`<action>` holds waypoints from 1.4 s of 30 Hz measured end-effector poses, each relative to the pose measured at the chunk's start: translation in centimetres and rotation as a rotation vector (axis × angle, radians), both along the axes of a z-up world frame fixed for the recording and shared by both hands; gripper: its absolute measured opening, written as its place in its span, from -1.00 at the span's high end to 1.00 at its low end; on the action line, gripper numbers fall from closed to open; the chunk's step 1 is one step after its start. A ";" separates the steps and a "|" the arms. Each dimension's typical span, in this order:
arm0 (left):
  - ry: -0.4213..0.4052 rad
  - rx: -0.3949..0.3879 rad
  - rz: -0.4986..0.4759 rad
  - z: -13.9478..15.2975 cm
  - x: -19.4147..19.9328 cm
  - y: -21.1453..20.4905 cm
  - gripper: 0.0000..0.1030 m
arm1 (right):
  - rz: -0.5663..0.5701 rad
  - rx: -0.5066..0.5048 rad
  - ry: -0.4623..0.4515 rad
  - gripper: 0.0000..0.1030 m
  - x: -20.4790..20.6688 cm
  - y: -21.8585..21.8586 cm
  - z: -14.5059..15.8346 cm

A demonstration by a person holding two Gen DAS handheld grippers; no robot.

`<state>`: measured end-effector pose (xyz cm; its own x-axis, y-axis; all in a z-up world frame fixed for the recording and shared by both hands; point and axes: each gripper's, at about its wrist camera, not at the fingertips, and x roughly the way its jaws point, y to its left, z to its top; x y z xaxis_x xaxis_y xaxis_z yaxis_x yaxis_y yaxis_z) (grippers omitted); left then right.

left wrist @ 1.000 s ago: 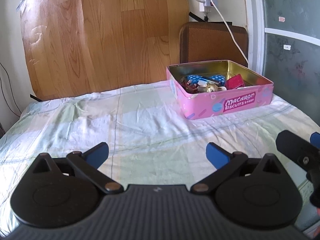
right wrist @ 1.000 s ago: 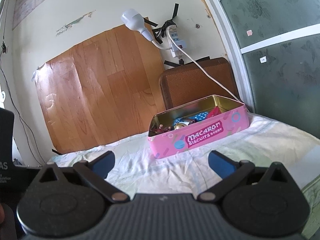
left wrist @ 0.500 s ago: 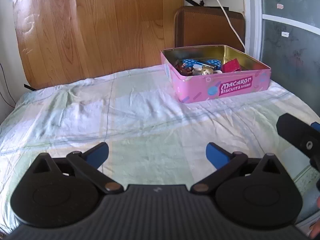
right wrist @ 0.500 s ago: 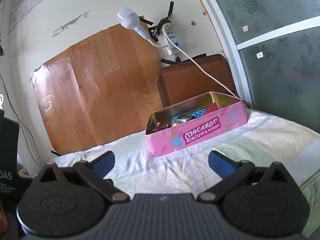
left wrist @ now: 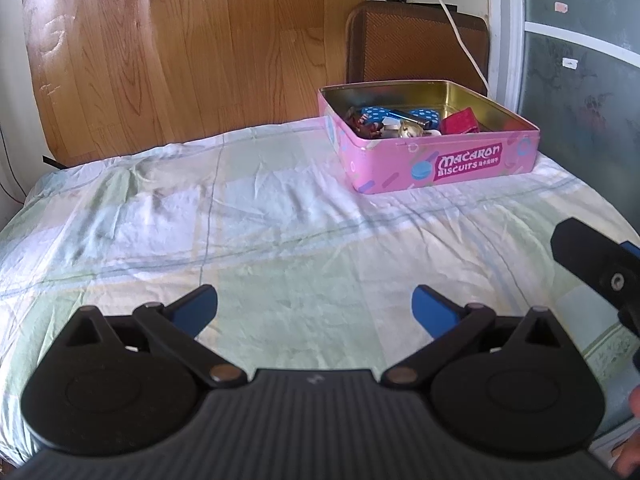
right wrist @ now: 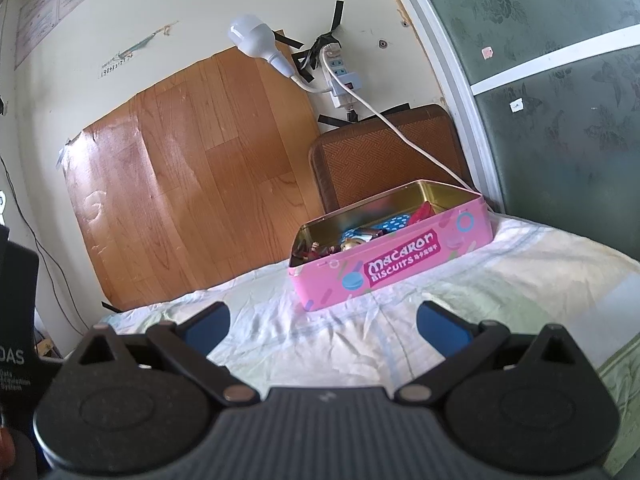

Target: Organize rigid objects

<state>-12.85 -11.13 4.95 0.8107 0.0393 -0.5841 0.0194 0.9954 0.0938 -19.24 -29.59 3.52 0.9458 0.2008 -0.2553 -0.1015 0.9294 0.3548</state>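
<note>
- Left hand-held gripper hovers over the bed sheet, fingers apart, empty.
- Right hand-held gripper likewise spread, empty.
- Pink biscuit tin holds small objects.

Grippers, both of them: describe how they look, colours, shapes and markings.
Left gripper and right gripper look alike: a dark grey ribbed body, two round black discs with triangular cut-outs, black linkage arms on metal pivot pins, and blue finger pads. In the right wrist view, a black housing with white lettering ending "OAS" shows at the left edge.
</note>
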 end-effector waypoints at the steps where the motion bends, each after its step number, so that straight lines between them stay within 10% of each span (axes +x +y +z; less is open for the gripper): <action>1: 0.001 0.000 -0.001 0.0 0.0 0.0 -1.00 | 0.001 0.000 0.000 -1.00 0.0 -0.1 0.0; 42: 0.054 -0.030 -0.068 -0.2 -0.1 -0.4 -1.00 | -0.020 0.005 -0.008 -1.00 -0.3 0.2 -0.1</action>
